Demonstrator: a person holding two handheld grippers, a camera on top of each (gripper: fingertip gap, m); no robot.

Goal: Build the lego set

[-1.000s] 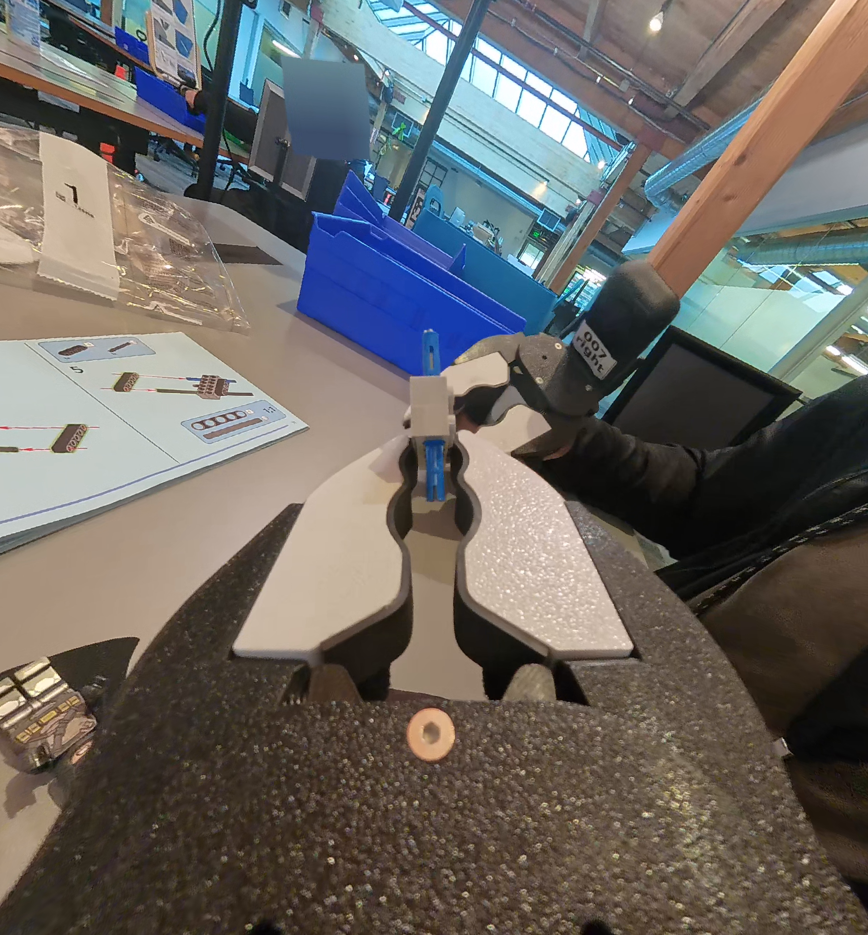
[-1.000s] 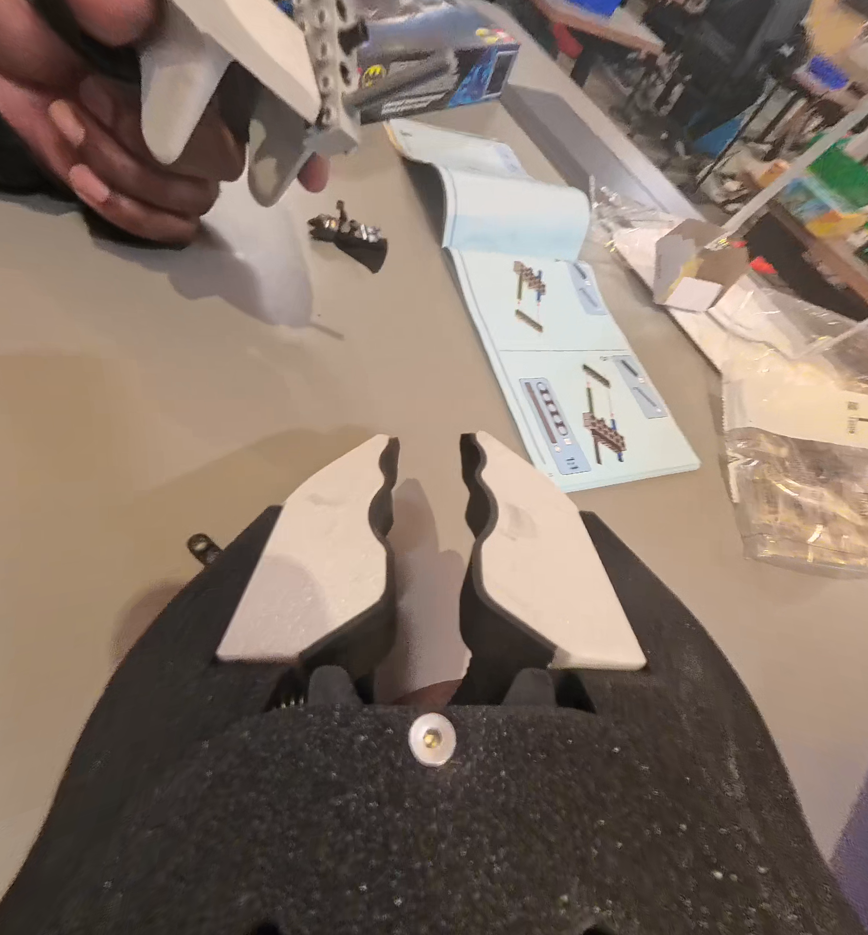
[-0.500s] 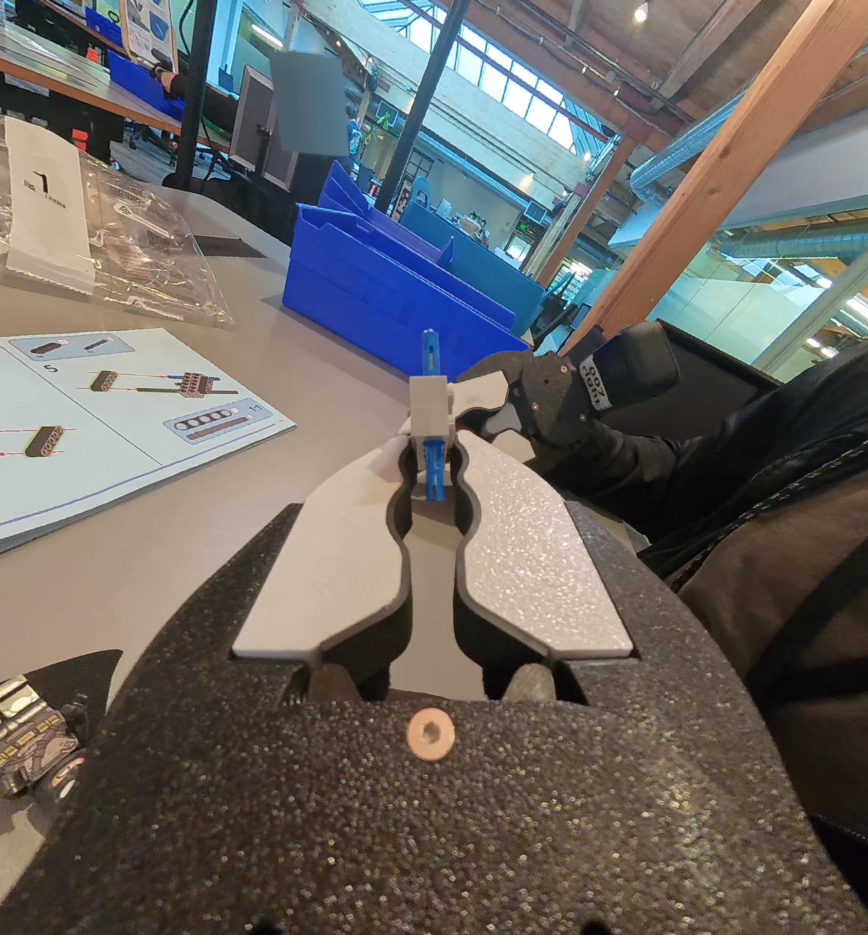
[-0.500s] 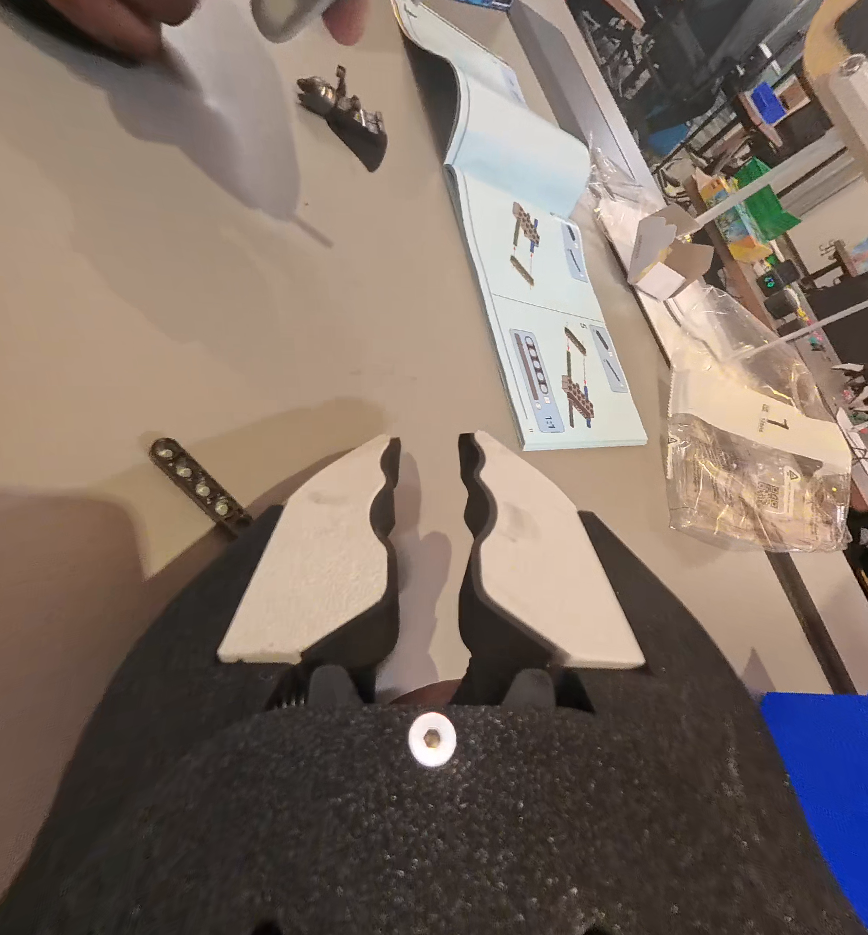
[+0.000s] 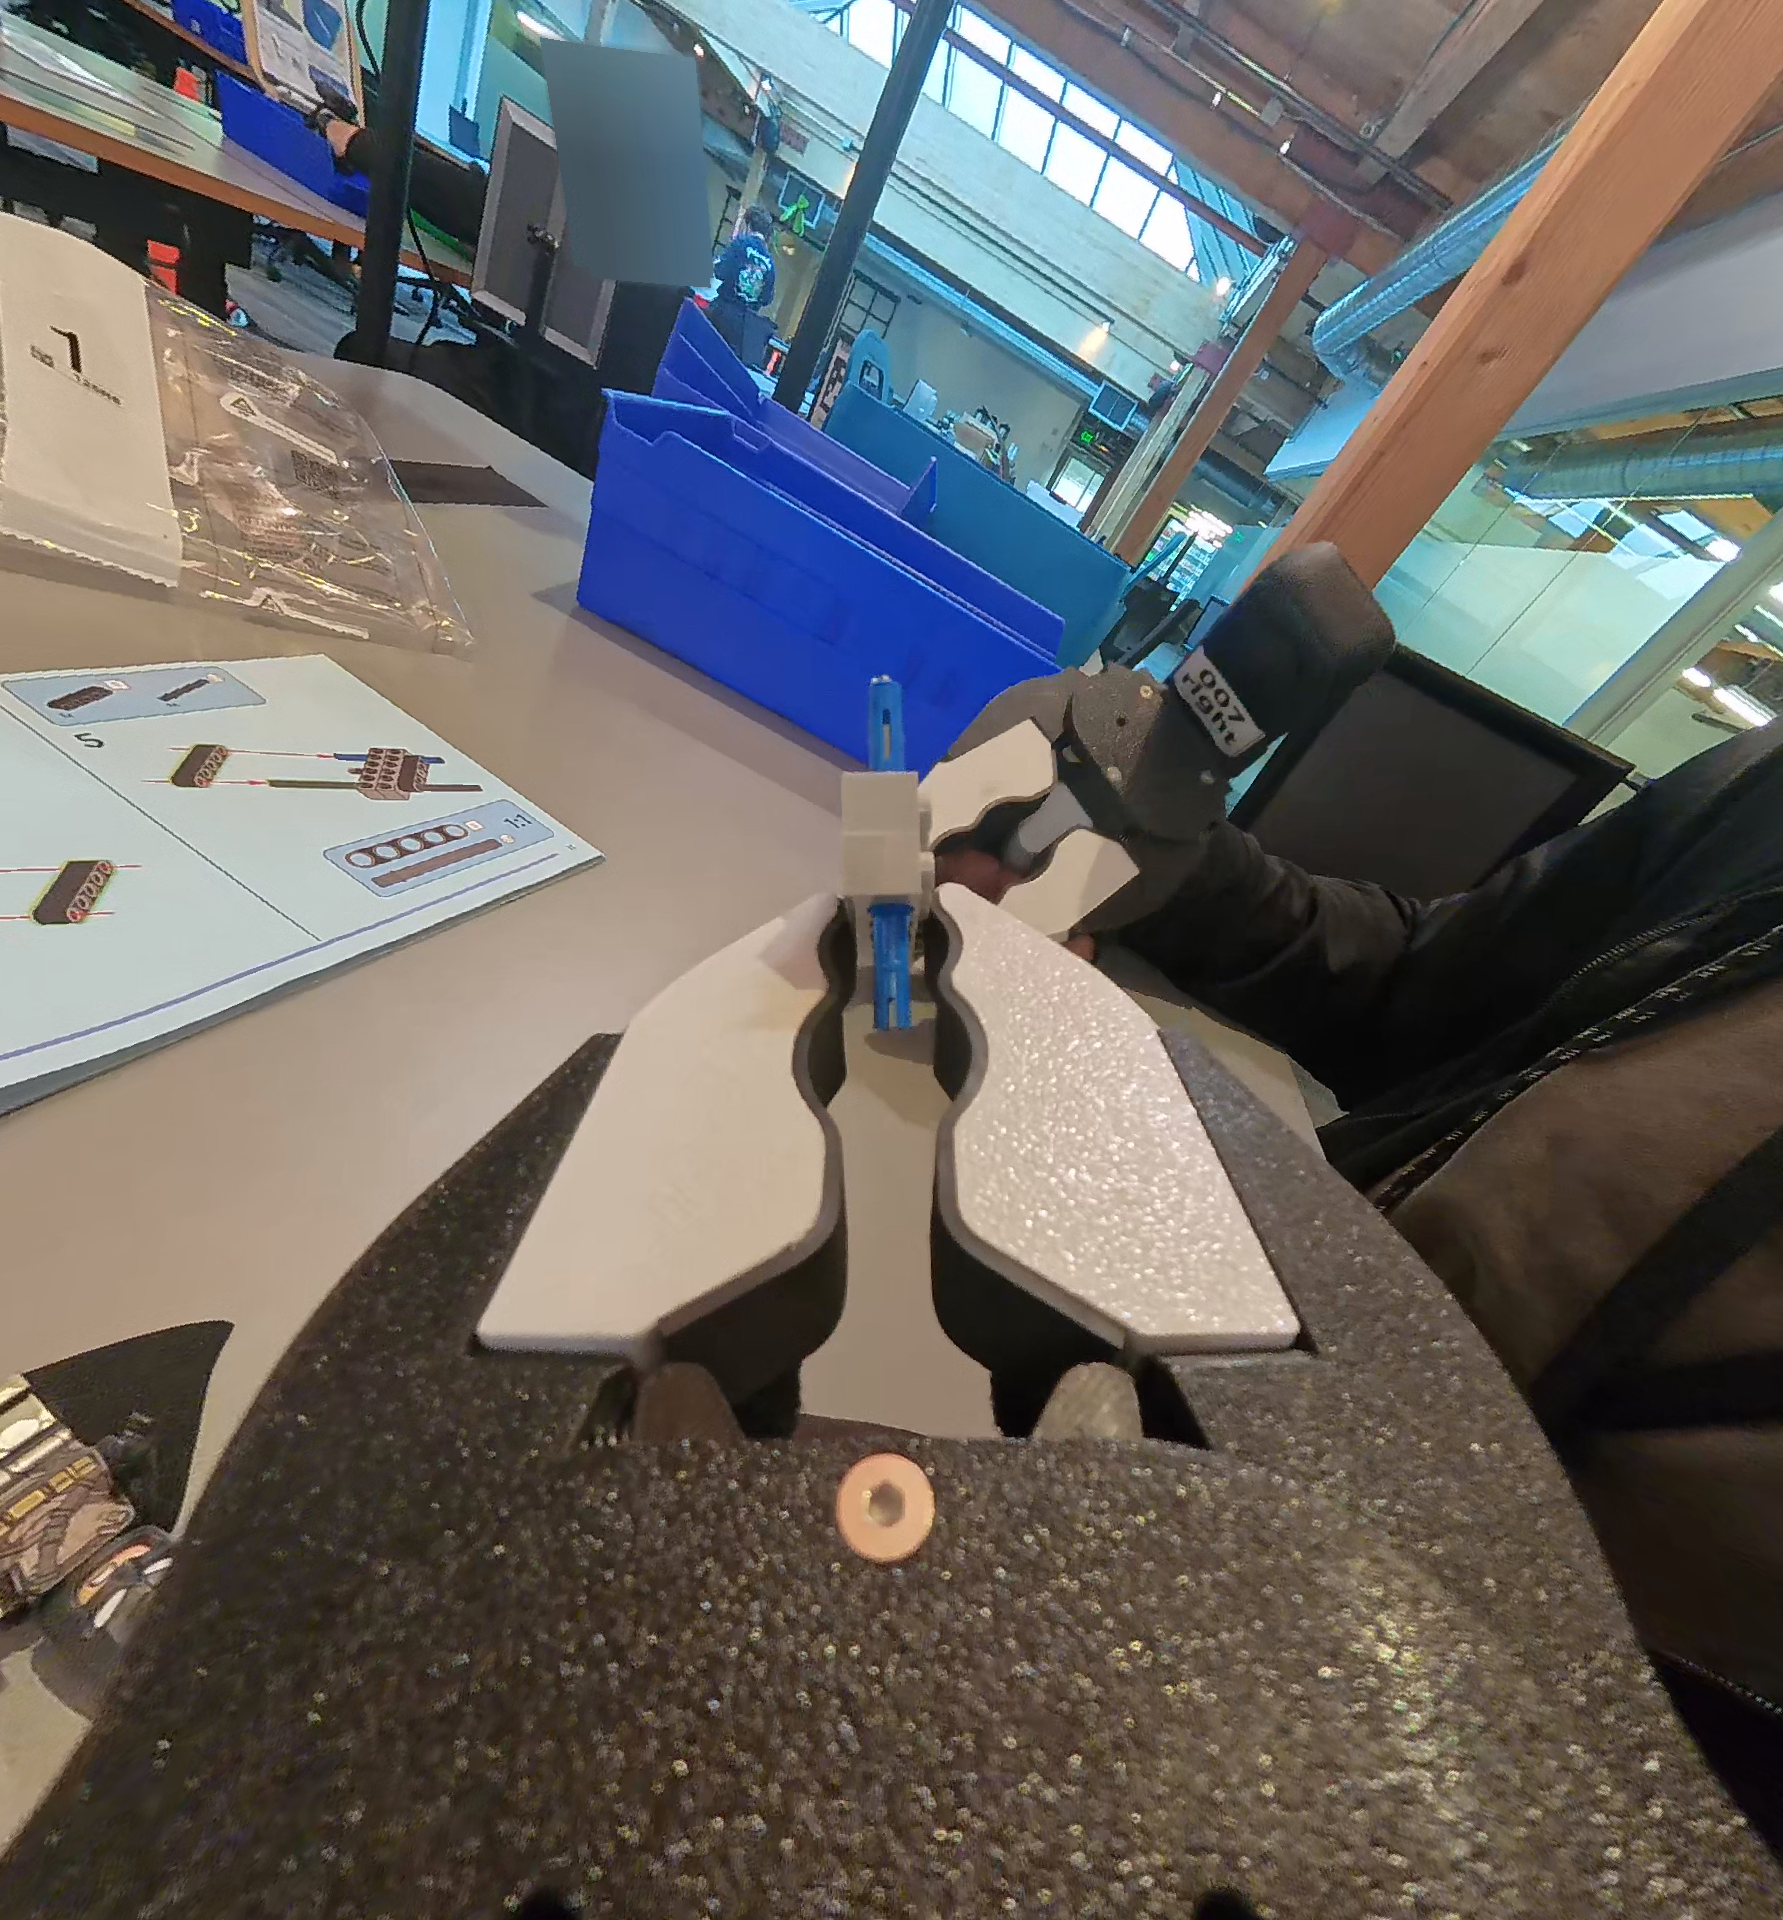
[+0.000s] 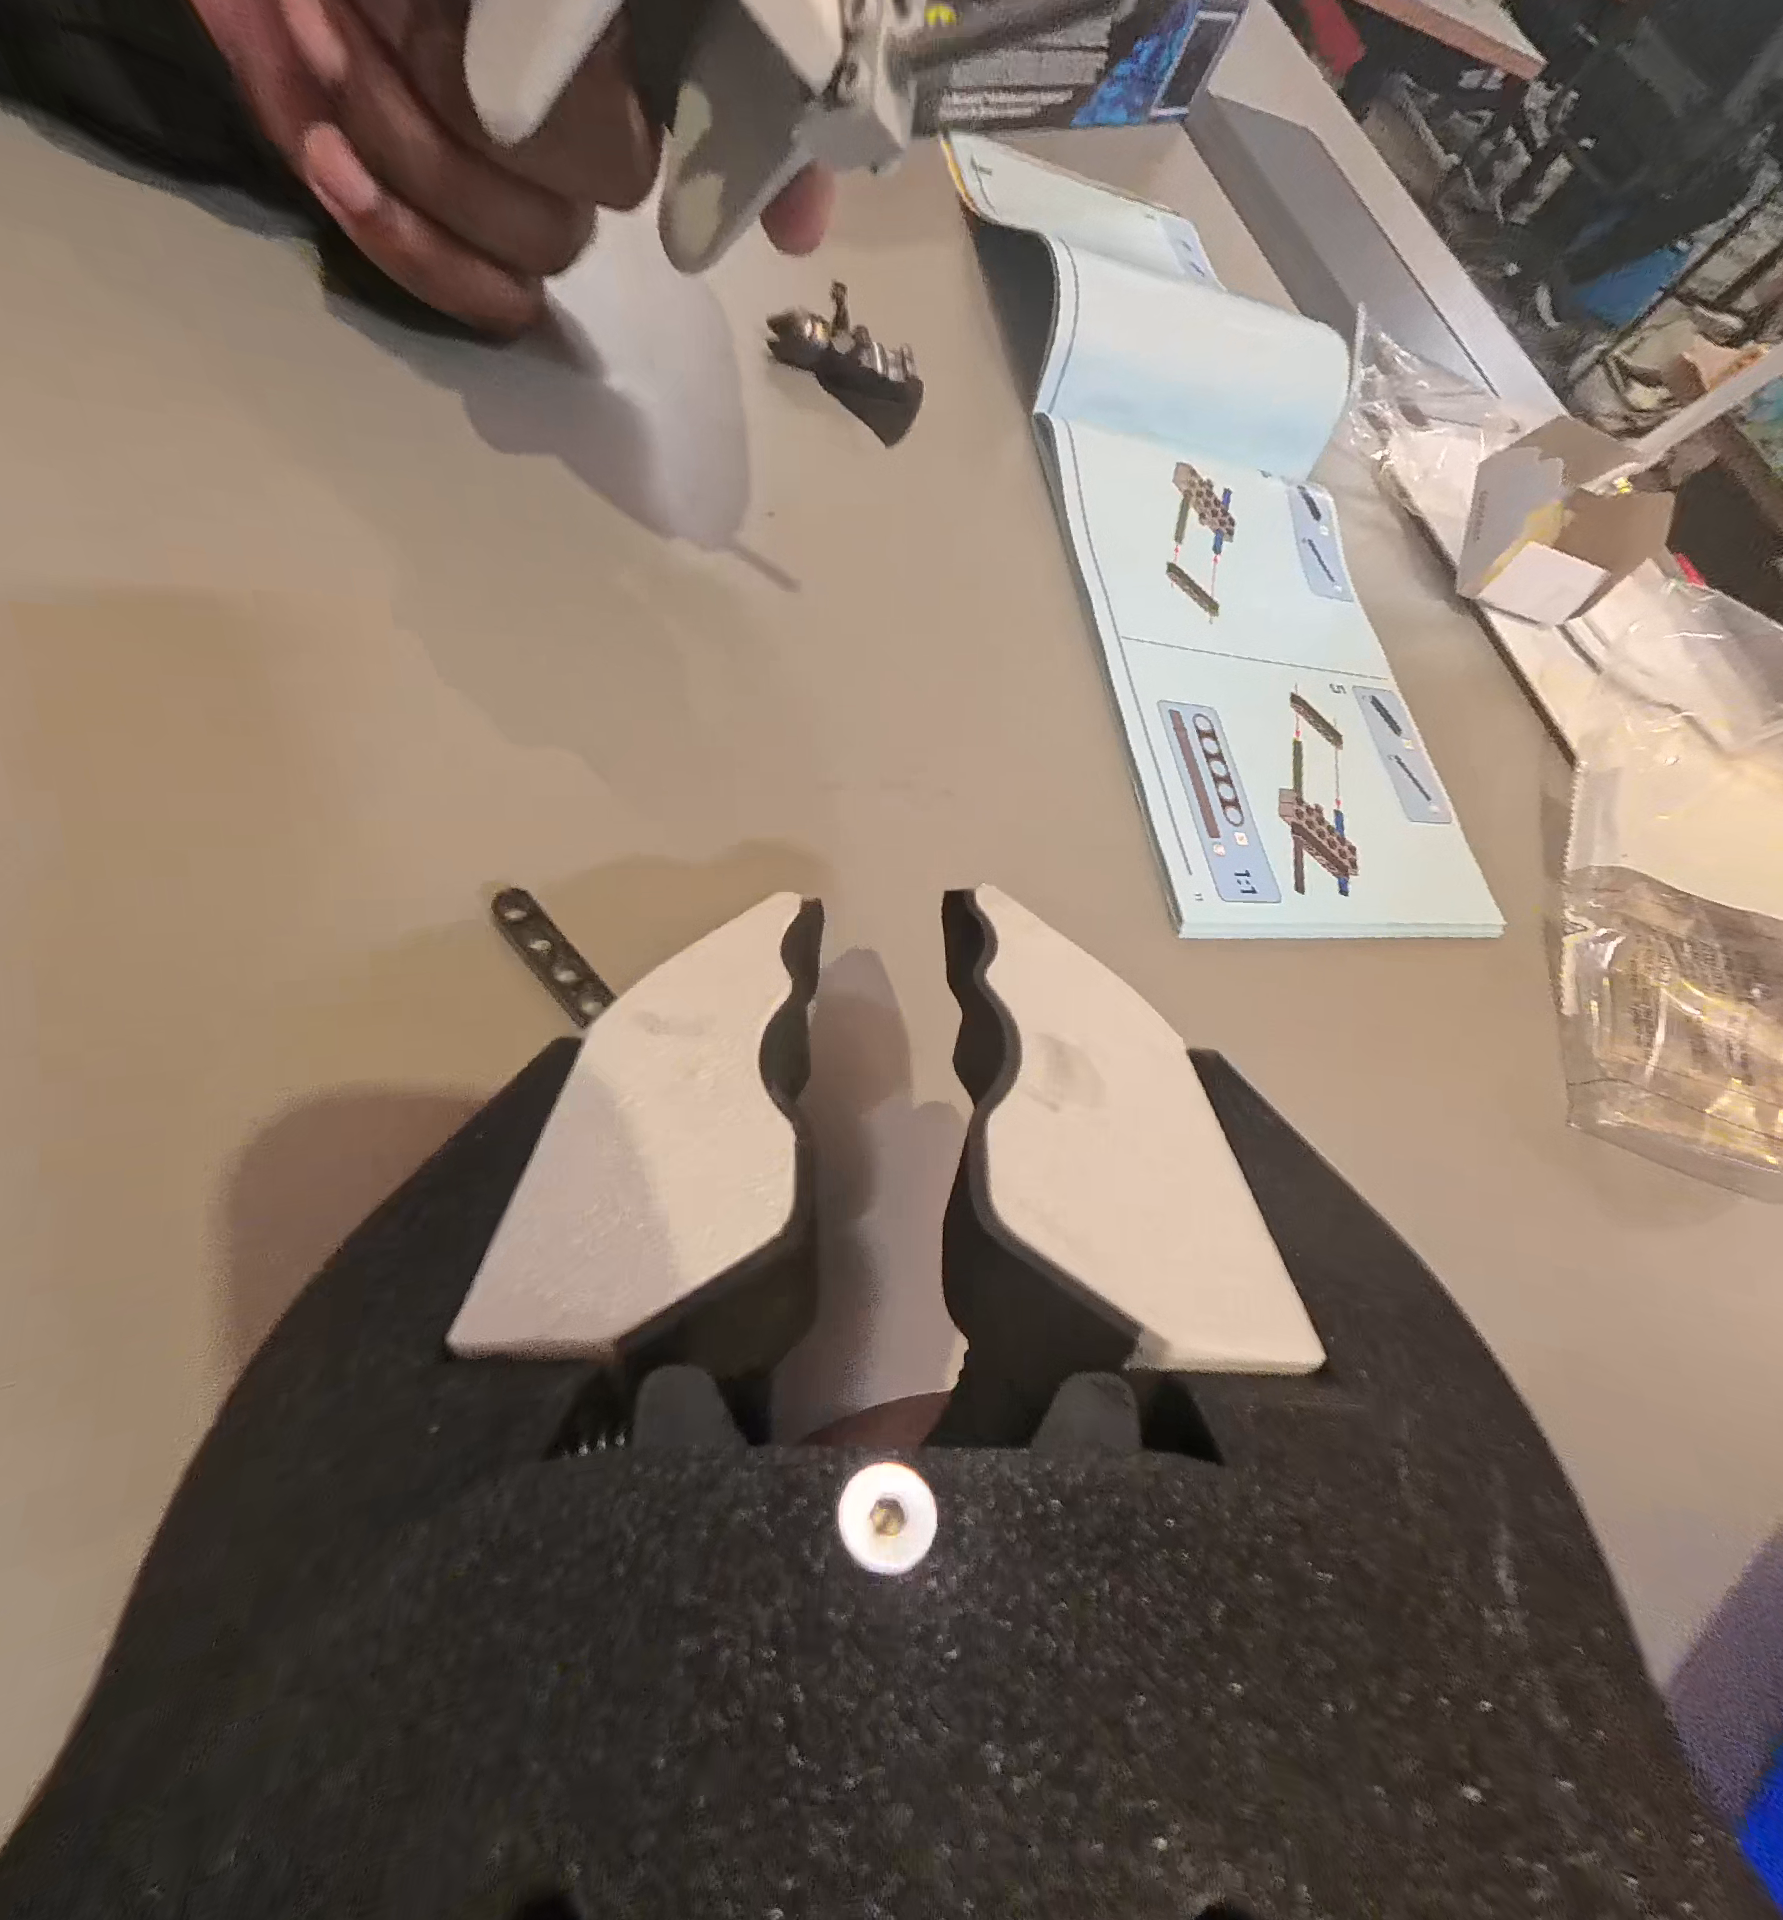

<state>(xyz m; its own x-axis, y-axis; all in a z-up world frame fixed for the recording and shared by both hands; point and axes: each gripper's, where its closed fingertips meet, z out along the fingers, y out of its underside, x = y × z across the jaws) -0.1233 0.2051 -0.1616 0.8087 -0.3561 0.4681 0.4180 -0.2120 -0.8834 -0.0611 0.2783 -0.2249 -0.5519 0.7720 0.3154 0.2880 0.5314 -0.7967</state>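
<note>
My left gripper point(image 5: 885, 914) is shut on a small grey brick point(image 5: 879, 842) with a blue pin point(image 5: 889, 966) through it, held upright above the table. The same gripper and grey brick point(image 6: 845, 114) show blurred at the top of the right wrist view, with a hand behind them. My right gripper point(image 6: 882, 904) is open and empty, low over the beige table point(image 6: 347, 675). A black beam with holes point(image 6: 549, 956) lies on the table just left of its left finger. In the left wrist view the right gripper point(image 5: 954, 847) sits just behind the grey brick.
An open instruction booklet point(image 6: 1282, 727) lies to the right. Clear bags of parts point(image 6: 1697, 987) and a torn white box point(image 6: 1552, 530) lie beyond it. A small dark assembly point(image 6: 845, 364) sits on the table. A blue bin point(image 5: 793, 582) stands at the back. The grippers' ends are close to 12 cm from one another.
The left gripper keeps its hold on the grey brick and blue pin. The right gripper has moved over the table, and the black beam has come into view beside its left finger.
</note>
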